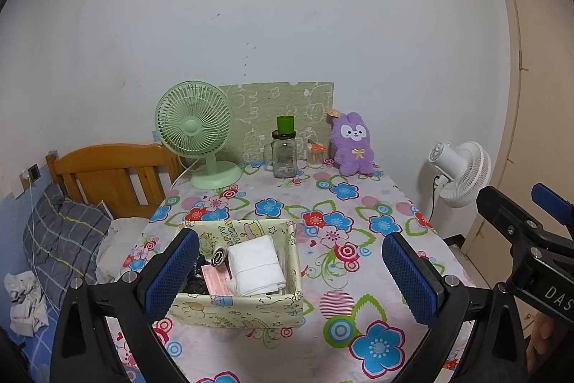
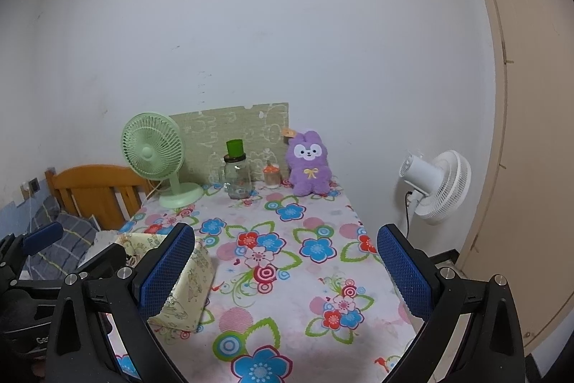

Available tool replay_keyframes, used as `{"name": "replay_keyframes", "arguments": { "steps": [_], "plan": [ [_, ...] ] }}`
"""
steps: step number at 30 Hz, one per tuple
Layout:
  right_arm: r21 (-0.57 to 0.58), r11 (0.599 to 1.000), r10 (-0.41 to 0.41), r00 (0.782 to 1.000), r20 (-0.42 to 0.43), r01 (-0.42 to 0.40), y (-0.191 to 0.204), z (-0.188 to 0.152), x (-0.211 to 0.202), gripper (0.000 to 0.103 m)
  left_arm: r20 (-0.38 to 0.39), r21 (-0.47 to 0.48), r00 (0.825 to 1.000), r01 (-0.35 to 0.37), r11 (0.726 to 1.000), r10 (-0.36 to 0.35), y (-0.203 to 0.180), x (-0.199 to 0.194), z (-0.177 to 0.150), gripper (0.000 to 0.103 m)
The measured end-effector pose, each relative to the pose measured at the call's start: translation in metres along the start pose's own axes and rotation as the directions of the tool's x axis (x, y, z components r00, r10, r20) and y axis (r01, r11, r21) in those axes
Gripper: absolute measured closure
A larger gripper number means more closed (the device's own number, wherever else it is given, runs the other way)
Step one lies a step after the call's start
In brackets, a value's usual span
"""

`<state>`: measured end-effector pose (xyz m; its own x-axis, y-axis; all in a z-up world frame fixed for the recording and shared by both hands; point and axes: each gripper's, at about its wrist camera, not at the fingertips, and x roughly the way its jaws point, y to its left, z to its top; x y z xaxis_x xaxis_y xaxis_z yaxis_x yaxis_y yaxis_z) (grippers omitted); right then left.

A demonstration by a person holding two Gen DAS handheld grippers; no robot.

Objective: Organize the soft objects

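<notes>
A purple plush rabbit (image 1: pixel 352 145) sits upright at the far edge of the table (image 1: pixel 323 279), against the wall; it also shows in the right wrist view (image 2: pixel 309 164). A pale yellow fabric storage box (image 1: pixel 251 306) stands near the table's front left and holds a folded white cloth (image 1: pixel 256 264), a pink packet and dark items. My left gripper (image 1: pixel 290 275) is open and empty, hovering over the box. My right gripper (image 2: pixel 285 270) is open and empty over the table, right of the box (image 2: pixel 190 282).
A green desk fan (image 1: pixel 195 131), a glass jar with a green cup on top (image 1: pixel 284 151) and a small jar (image 1: pixel 315 155) stand along the far edge. A white floor fan (image 1: pixel 461 173) is to the right. A bed with a wooden headboard (image 1: pixel 107 174) is to the left.
</notes>
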<state>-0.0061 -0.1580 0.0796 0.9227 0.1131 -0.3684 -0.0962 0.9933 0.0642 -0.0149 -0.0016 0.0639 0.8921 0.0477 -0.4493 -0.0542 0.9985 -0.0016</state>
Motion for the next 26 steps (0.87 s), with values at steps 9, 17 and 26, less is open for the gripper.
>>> {"name": "replay_keyframes", "arguments": {
  "steps": [9,17,26],
  "plan": [
    [-0.002,1.0,0.005,1.0,-0.004,-0.005,0.002,-0.0006,0.0024,0.0,-0.002,-0.004,1.0,0.0,1.0,0.0,0.0027,0.0012,0.0,0.0],
    [-0.001,1.0,0.008,1.0,-0.006,-0.008,0.0031,-0.0009,0.0037,0.0,-0.002,-0.003,1.0,-0.004,1.0,0.004,0.004,0.0018,-0.0005,0.0],
    [0.002,1.0,0.012,1.0,-0.019,-0.012,0.0039,-0.0022,0.0078,0.0,-0.015,-0.009,1.0,-0.003,1.0,0.003,0.0041,0.007,-0.0026,0.0]
  ]
}}
